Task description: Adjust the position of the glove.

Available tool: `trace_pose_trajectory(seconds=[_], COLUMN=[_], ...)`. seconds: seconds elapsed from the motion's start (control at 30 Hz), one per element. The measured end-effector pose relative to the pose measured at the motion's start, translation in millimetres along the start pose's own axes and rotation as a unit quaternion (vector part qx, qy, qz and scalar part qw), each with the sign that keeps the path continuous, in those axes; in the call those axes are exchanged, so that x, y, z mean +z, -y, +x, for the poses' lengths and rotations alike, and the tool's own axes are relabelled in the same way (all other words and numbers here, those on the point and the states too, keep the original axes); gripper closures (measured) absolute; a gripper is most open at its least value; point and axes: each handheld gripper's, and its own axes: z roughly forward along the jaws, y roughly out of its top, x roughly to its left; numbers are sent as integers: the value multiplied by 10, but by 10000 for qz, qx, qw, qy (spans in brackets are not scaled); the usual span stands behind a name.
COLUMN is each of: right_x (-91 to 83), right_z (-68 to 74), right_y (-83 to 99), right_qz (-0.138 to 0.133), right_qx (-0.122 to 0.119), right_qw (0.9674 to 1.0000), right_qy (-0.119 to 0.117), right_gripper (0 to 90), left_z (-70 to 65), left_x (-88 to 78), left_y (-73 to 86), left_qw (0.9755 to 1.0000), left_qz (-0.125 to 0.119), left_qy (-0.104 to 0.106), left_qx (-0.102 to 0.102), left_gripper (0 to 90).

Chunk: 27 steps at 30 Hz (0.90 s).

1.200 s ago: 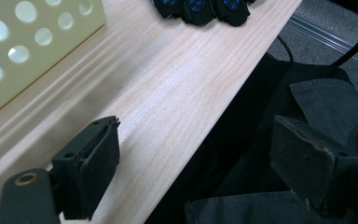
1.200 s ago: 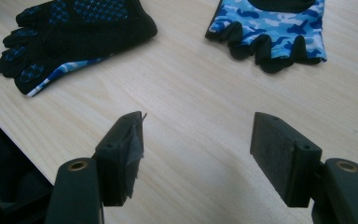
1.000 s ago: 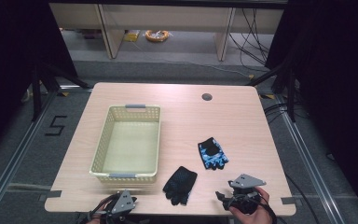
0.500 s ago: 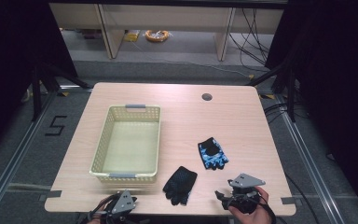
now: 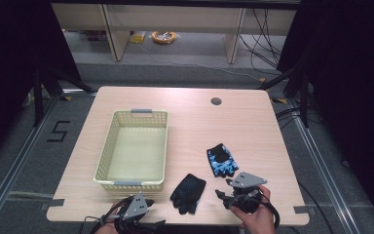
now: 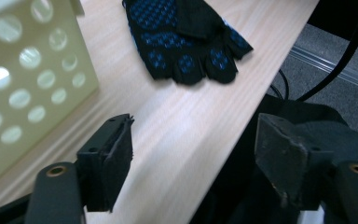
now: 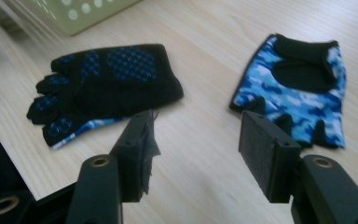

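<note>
Both gloves lie flat beside the basket [image 5: 135, 146], ready for pickup: black glove [image 5: 188, 192] nearer, camouflage glove [image 5: 222, 160] beyond. Left gripper [image 6: 196, 154] and right gripper [image 7: 196, 140] are held empty, jaws apart, just narrowed.

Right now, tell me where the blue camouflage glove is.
In the high view the blue camouflage glove lies flat on the table, right of the basket, between the black glove and the right claw.

Bench [image 5: 190, 112] far half bare, open passage. Basket [image 5: 106, 151] blocks left side. Black glove [image 5: 189, 192], blue glove [image 5: 221, 160] apart; bare strip between.
</note>
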Motion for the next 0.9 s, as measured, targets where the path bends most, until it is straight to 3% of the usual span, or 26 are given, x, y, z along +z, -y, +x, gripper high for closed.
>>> trace_pose_trajectory(seconds=[0.1, 0.13, 0.17, 0.2, 0.33, 0.37, 0.4, 0.47, 0.6, 0.77, 0.83, 0.87, 0.9], right_x=[50, 113, 142, 173, 277, 363, 363, 487, 623, 759, 771, 788, 814], right_z=[2, 6, 9, 12, 31, 32, 32, 38, 45, 12, 0, -2, 2], right_y=[-57, -114, -146, -182, -288, -351, -351, -428, -502, -523, -525, -525, -514], right_qz=[74, 53, 56, 48, 58, 37, 37, 132, 311, 331, 383, 491, 377], right_qx=[1, -51, -101, -118, -165, -258, -258, -159, -184, -98, -74, 45, 60], right_qw=[9999, 9999, 9998, 9998, 9995, 9990, 9990, 9986, 9978, 9973, 9969, 9965, 9970], right_qy=[-76, -104, -141, -167, -270, -349, -349, -493, -563, -651, -677, -672, -680], right_gripper=[486, 506, 511, 522, 551, 577, 577, 611, 621, 630, 631, 632, 632], left_z=[0, 3, -17, -9, -56, -74, -74, -91, -129, -198, -217, -236, -235], left_x=[59, 88, 116, 136, 209, 244, 244, 314, 382, 469, 491, 529, 548], left_y=[-70, -116, -135, -156, -209, -243, -243, -272, -313, -350, -351, -353, -357], left_qw=[9999, 9998, 9999, 9998, 9997, 9994, 9994, 9994, 9994, 9985, 9986, 9982, 9974], left_qz=[-139, -113, -146, -95, -88, -52, -52, -59, -77, 64, 84, 171, 171], left_qy=[52, 53, 81, 43, 72, 100, 100, 79, 160, 191, 211, 177, 160], left_qx=[-23, 129, 26, 192, 196, 334, 334, 338, 306, 518, 487, 546, 675], left_gripper=[307, 340, 345, 356, 392, 400, 416, 432, 465, 500, 508, 511, 521])
